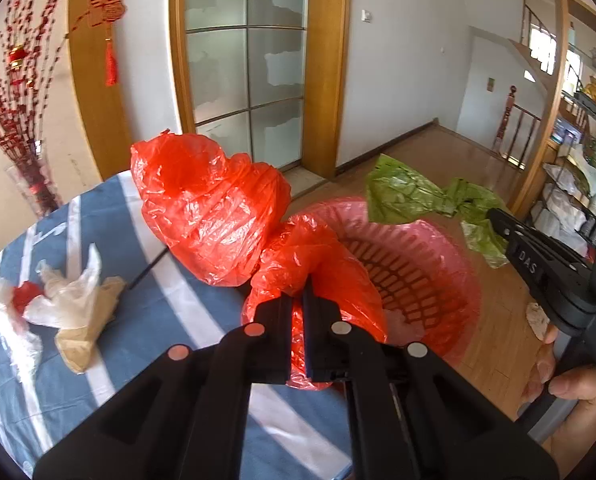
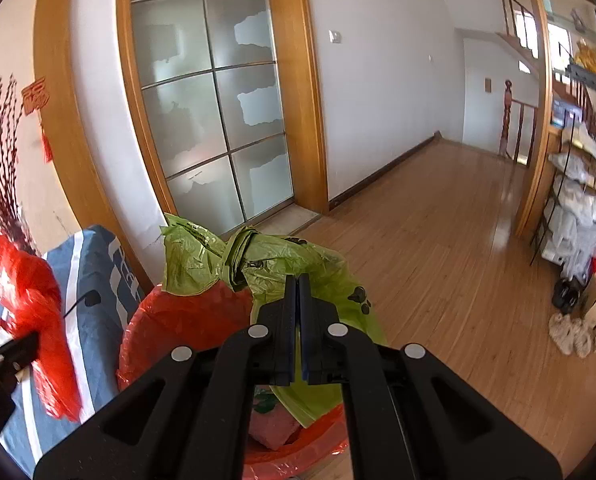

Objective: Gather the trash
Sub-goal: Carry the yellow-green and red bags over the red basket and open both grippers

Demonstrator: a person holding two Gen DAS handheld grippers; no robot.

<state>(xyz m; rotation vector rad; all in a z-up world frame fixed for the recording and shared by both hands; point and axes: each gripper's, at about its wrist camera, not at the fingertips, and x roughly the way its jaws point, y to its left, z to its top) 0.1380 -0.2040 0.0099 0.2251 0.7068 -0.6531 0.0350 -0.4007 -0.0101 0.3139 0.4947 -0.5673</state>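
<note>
My left gripper is shut on a crumpled red plastic bag, held over the edge of the striped table beside the basket. The pink slatted basket stands on the floor with a red liner in it. My right gripper is shut on a green plastic bag that hangs over the basket's rim. In the left wrist view the right gripper comes in from the right with the green bag. The red bag and left gripper show at the left edge of the right wrist view.
White plastic scraps and a beige wad lie on the blue-and-white tablecloth. A glass vase of red branches stands at the table's far corner. Frosted sliding doors are behind. A loaded wire shelf and slippers stand at the right.
</note>
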